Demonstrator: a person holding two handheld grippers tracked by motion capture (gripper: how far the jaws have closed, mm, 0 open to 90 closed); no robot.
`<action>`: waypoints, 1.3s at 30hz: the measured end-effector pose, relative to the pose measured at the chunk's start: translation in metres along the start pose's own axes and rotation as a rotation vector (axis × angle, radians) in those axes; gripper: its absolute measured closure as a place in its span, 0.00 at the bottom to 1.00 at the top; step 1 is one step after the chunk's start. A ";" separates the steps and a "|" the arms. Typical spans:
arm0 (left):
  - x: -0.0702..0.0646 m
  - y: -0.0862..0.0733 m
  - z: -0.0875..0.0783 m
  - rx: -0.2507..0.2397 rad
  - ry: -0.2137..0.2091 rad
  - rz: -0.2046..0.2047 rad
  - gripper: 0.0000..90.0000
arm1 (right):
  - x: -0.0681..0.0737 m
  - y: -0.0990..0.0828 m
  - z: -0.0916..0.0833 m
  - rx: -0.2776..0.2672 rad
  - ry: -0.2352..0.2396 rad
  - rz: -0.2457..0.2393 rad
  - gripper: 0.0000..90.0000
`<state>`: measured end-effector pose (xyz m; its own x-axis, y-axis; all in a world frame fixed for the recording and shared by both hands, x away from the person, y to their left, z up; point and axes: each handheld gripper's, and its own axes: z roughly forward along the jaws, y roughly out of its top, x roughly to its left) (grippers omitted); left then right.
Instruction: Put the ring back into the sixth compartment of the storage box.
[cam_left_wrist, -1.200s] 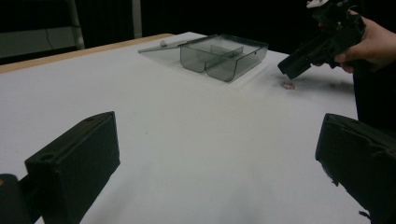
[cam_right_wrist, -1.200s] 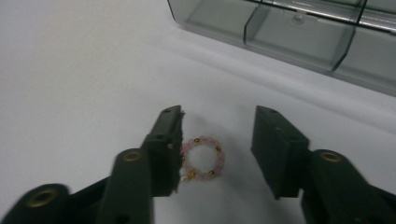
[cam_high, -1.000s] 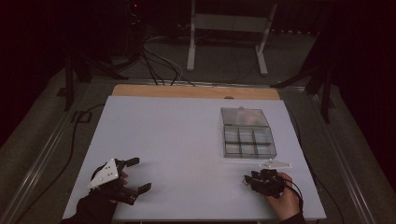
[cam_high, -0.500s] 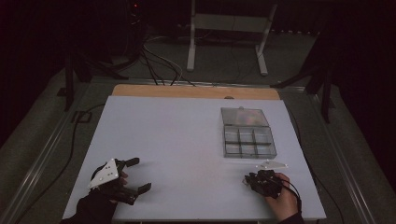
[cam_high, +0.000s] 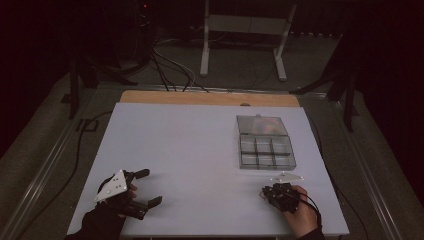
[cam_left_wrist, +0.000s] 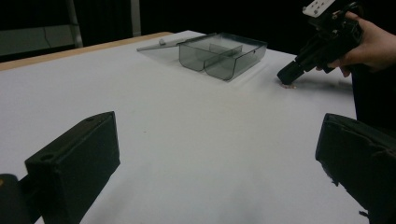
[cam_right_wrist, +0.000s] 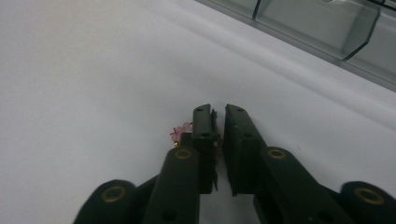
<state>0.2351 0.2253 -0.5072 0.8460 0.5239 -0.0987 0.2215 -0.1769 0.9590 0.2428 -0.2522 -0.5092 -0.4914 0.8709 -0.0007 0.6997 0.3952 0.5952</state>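
My left gripper (cam_high: 145, 189) rests near the table's (cam_high: 190, 145) front left corner, jaws spread wide. My right gripper (cam_right_wrist: 219, 122) points down at the table near the open clear box (cam_high: 265, 150), jaws nearly pressed together, with a small pink thing (cam_right_wrist: 181, 130) just beside them.

A clear smoky-grey plastic compartment box (cam_high: 265, 151) sits flat at about 2 o'clock from the middle of the white table (cam_high: 190, 150). It is open, with its lid (cam_high: 262, 125) laid back flat on the far side, and its tray is split into small cells whose contents cannot be made out. At about 4 o'clock a tiny pink-and-red piece (cam_right_wrist: 180, 131) with gold specks lies on the tabletop, just beside the nearly closed tips of the right gripper (cam_right_wrist: 218, 112).
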 end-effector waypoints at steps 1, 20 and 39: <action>0.000 0.000 0.000 0.000 -0.001 0.000 0.01 | 0.000 0.000 0.000 0.001 -0.001 -0.003 0.95; 0.000 0.000 0.000 -0.007 -0.001 -0.004 0.01 | -0.001 0.002 -0.003 -0.014 -0.007 0.002 0.98; 0.000 0.000 0.000 -0.003 0.001 -0.003 0.01 | 0.000 0.007 -0.021 -0.088 0.004 0.019 0.98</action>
<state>0.2353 0.2259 -0.5072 0.8448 0.5254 -0.1011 0.2224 -0.1730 0.9595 0.2373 -0.2556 -0.4880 -0.4805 0.8769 0.0139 0.6606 0.3515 0.6634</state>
